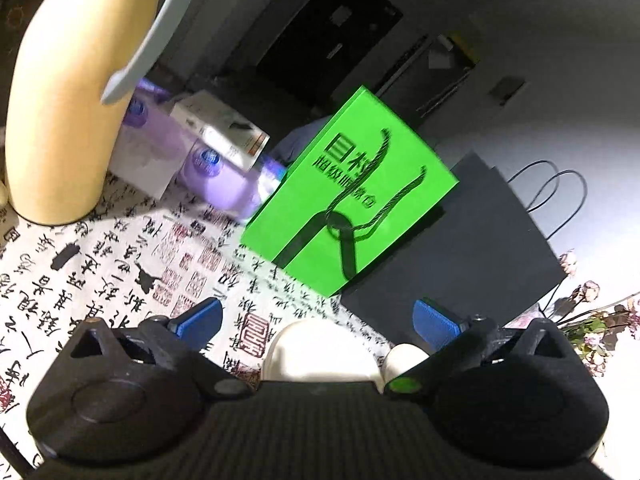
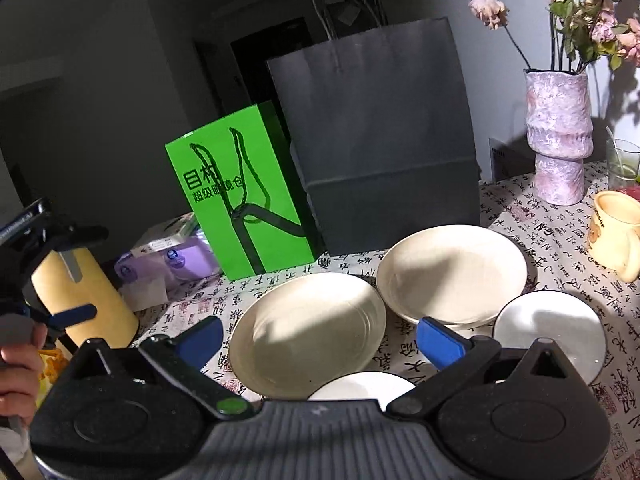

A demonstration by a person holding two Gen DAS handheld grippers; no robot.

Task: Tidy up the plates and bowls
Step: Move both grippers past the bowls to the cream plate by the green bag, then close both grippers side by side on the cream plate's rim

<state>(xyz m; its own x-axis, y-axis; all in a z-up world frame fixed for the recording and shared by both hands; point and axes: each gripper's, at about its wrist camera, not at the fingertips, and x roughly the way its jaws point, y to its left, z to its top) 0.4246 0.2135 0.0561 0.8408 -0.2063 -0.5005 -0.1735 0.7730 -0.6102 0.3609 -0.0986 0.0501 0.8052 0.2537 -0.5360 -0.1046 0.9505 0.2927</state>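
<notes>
Two cream plates (image 2: pixel 308 332) (image 2: pixel 452 272) lay side by side on the worktop (image 2: pixel 560 248), their rims just about touching. A white plate with a dark rim (image 2: pixel 556 332) sat to their right, touching the far cream one, and part of another white dish (image 2: pixel 360 386) showed at the near edge, half hidden by my rig. I had the right tongs (image 2: pixel 318 338) hovering above the nearer cream plate, spread wide and gripping nothing. Through the left wrist view I saw the left tongs (image 1: pixel 316 322) equally wide apart and empty, with a cream dish (image 1: pixel 320 354) low between them, mostly hidden by the gripper body.

Behind the plates stood a black paper bag (image 2: pixel 380 140), with a green bag (image 2: pixel 244 188) just beside it on the left. Further left were purple tissue packs (image 2: pixel 168 260) and a yellow flask (image 2: pixel 84 296) with a grey handle. To the right, near the black bag, a pink vase (image 2: pixel 558 136) held dried flowers, with a glass (image 2: pixel 622 164) and a yellow mug (image 2: pixel 616 232) close by. The worktop wore a cloth printed with calligraphy.
</notes>
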